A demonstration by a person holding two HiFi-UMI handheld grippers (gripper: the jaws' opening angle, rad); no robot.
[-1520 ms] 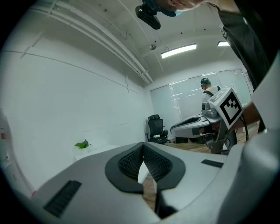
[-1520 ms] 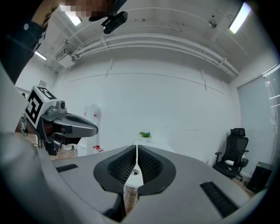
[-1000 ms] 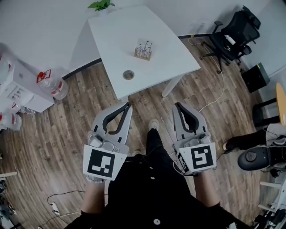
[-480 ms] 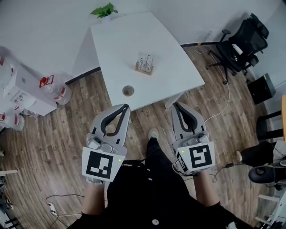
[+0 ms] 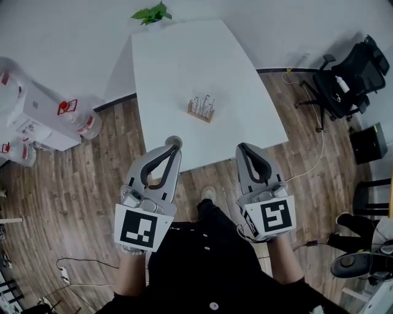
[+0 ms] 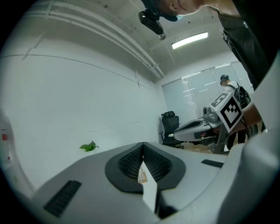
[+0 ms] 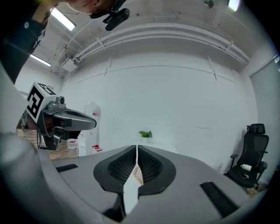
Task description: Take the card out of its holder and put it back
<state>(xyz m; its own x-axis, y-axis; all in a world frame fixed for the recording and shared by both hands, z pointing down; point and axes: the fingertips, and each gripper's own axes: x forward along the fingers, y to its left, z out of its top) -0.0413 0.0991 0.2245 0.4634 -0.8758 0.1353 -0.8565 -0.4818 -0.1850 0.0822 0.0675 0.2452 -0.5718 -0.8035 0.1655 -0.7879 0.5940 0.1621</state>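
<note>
Centrally: one small wooden card holder, a pale block with white cards standing upright in it, set near the middle of the rectangular white table. Nothing touches it, and no card has been drawn.

Next outward: a round cable hole in the tabletop near its front edge, partly covered by a gripper tip.

Then the left gripper and right gripper, grey two-jaw tools with marker cubes, held side by side before the person's dark-clothed body. Each has its jaws pressed together with nothing between them (each gripper's own view shows only a sliver of the holder far beyond the ribbed pads).

Surroundings: wood-plank floor, green potted plant at the table's far end, black office chair to the right.

Change noted: over the last second the table and holder have slid down the head view toward the grippers, whose tips now overlap the front edge. I judge that the person is walking up. The task stands at the approach, and the jaws must part before any card can be pinched.
</note>
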